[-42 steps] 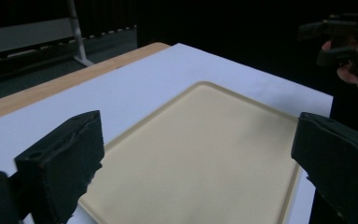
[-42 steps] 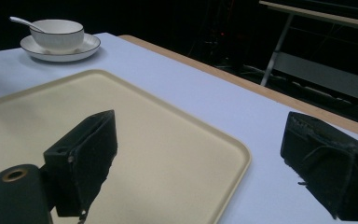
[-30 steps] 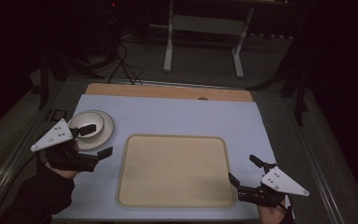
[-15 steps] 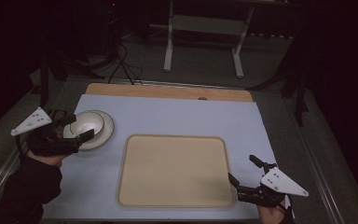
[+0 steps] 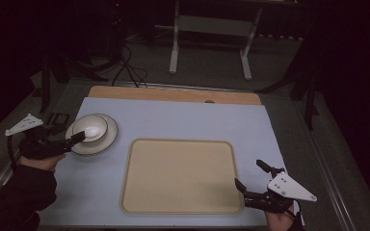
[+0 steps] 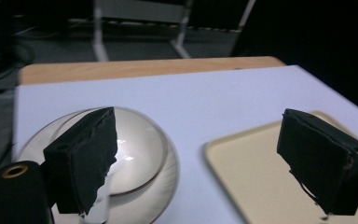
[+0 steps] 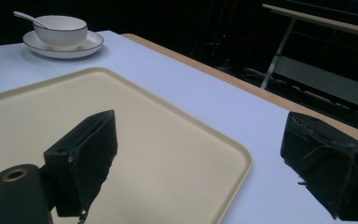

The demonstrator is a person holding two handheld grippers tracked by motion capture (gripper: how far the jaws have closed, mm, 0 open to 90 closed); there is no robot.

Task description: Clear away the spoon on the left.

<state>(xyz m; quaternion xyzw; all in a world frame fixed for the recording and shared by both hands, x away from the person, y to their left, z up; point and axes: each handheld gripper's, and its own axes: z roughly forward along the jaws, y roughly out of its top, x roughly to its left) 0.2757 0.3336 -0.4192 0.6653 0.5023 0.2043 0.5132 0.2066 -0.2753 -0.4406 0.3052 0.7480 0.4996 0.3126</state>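
The bowl [image 5: 90, 128] sits on a saucer [image 5: 107, 143] at about ten o'clock on the worktop [image 5: 183, 120], with a spoon [image 7: 26, 17] lying in it, its handle sticking out over the rim toward the person's left side. The left tool [image 5: 70, 140] is right at that stack from the nine o'clock side, jaws spread wide; in the left gripper view one jaw hangs over the bowl and saucer while the other is out over the near corner of the tray [image 5: 180, 175]. It pinches nothing.

To my eye this is glazed crockery: stiff, smooth, slippery and breakable, and not heavy. The bowl merely rests on the saucer and the spoon merely rests in the bowl, so all three can slide against each other if tipped. I would take the saucer by its rim, one jaw above and one beneath, and keep it level; a grip on the bowl's rounded wall looks likely to slip. The spoon handle is the thing most apt to be knocked.

The beige tray lies empty in the middle of the worktop, just beside the saucer at its four o'clock side, and nothing stands between them. The right tool [image 5: 250, 185] waits at five o'clock by the tray's near right corner, jaws also spread and empty, well apart from the crockery. A bare wooden strip [image 5: 173, 94] runs along the twelve o'clock edge.
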